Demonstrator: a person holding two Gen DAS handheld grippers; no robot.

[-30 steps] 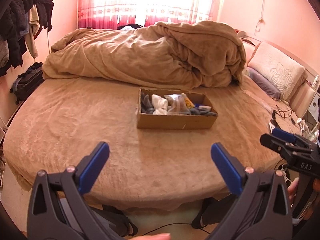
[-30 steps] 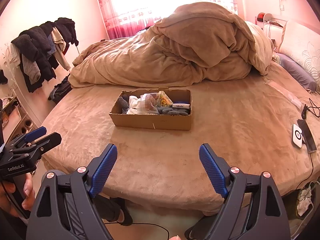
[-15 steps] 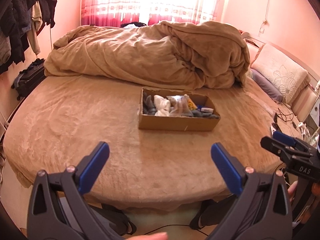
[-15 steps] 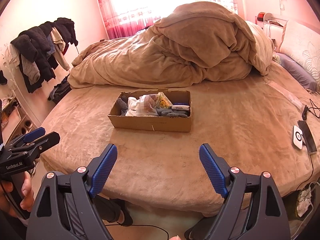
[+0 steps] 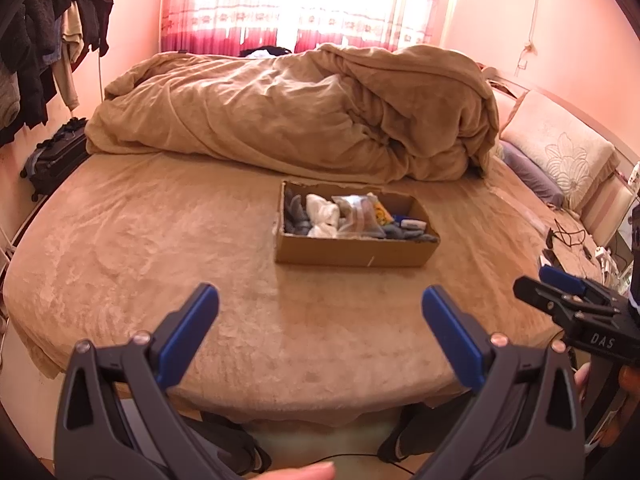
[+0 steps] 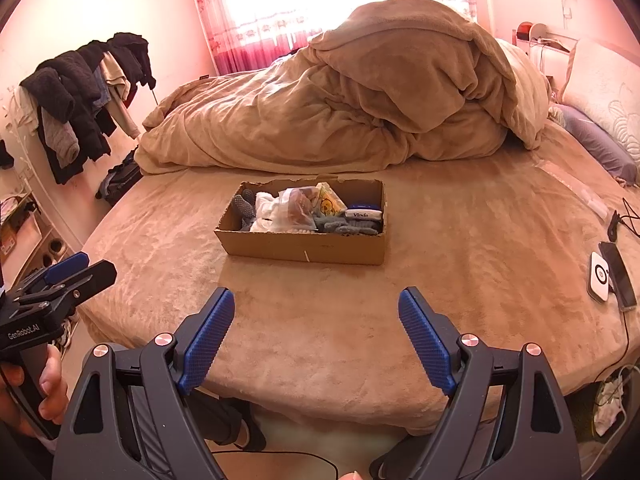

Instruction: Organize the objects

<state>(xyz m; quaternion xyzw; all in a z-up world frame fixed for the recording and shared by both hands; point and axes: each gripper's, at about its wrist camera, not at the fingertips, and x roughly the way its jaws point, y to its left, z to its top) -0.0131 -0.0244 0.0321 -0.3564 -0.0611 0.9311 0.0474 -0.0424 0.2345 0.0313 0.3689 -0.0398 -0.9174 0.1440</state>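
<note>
I hold my left claw point(image 5: 320, 336) released, its two blue-padded fingers point(image 5: 188, 332) spread wide with nothing between them, hovering over the near edge of the round bed point(image 5: 160, 248) covered in a tan plush sheet. My right claw point(image 6: 316, 340) is likewise released and empty, its ribbed blue pads point(image 6: 424, 340) well apart above the same near edge. The shallow brown cardboard box point(image 6: 304, 246) sits on the bed well ahead of both claws, nearly centred between the right claw's fingers and slightly right of centre from the left wrist. Inside it I see a grey knitted item point(image 6: 245, 206) at the left end, a white bundled cloth point(image 6: 266, 210) beside it, a clear plastic bag point(image 6: 298, 208) in the middle, a yellow printed packet point(image 6: 330, 202) leaning behind it, and a small white and blue pack point(image 6: 363, 213) lying on grey fabric at the right end. A heaped tan duvet point(image 5: 300, 120) lies just behind the box. Compared with a second ago, the box sits slightly lower in the left wrist view and a touch lower in the right one, so both claws have eased a little upward or forward; their spread is unchanged. A white square device point(image 6: 599, 276) and a dark phone point(image 6: 620, 276) lie side by side at the bed's right edge.
</note>
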